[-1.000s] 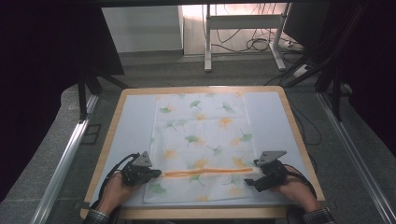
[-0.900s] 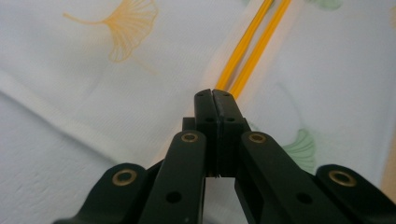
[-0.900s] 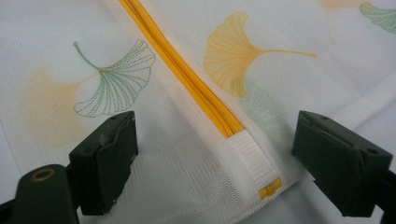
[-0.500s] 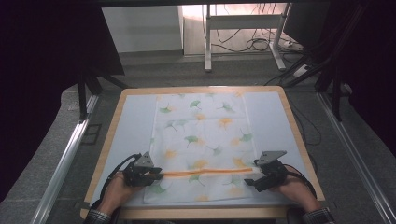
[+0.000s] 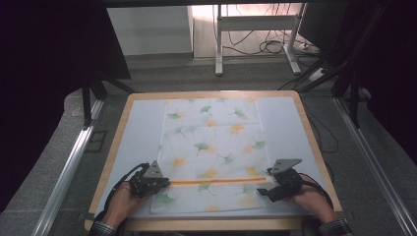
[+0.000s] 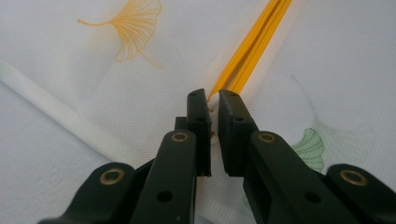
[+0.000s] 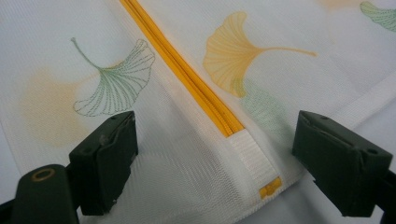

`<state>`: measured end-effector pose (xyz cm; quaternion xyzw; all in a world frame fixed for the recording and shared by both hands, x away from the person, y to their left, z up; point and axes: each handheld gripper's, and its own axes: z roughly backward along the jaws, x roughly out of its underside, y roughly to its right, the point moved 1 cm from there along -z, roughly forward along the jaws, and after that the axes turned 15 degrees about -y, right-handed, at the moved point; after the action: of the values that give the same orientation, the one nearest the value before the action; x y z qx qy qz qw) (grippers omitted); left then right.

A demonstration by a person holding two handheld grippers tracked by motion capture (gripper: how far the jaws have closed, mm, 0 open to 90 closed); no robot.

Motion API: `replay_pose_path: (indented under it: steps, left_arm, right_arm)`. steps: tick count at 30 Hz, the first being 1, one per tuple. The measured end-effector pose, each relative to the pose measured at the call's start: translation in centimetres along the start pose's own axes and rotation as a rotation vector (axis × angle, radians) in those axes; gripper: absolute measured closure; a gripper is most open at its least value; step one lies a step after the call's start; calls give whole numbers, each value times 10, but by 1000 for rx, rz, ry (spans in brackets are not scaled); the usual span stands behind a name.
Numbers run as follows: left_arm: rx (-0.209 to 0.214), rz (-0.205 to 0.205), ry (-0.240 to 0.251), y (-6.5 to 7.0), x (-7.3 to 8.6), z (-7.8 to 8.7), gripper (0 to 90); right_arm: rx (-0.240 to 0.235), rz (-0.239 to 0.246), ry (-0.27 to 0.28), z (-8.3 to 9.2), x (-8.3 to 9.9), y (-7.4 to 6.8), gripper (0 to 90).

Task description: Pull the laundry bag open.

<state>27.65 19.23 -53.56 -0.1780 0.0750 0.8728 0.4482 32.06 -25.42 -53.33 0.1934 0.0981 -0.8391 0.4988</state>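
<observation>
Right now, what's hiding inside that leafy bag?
The bag lies flat on the table, and its mesh shows nothing bulging inside. The orange zip is mostly closed, so the inside stays covered. The left gripper pinches the zip's end.

- Black two-jaw left gripper [image 5: 158, 184], brass-coloured rivets, grey three-cornered top plate, trailing black cable.
- Matching right gripper [image 5: 269, 189].
- Plaid cuffs at both wrists.
</observation>
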Motion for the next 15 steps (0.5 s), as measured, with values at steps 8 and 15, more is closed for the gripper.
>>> replay_pose_path:
  steps: [8, 15]
  left_arm:
    - [25, 39, 6, -7, 12, 6, 847]
    - [24, 67, 8, -13, 23, 11, 847]
  right_arm:
    - [0, 0, -1, 0, 0, 0, 144]
    - [0, 1, 0, 0, 0, 0, 144]
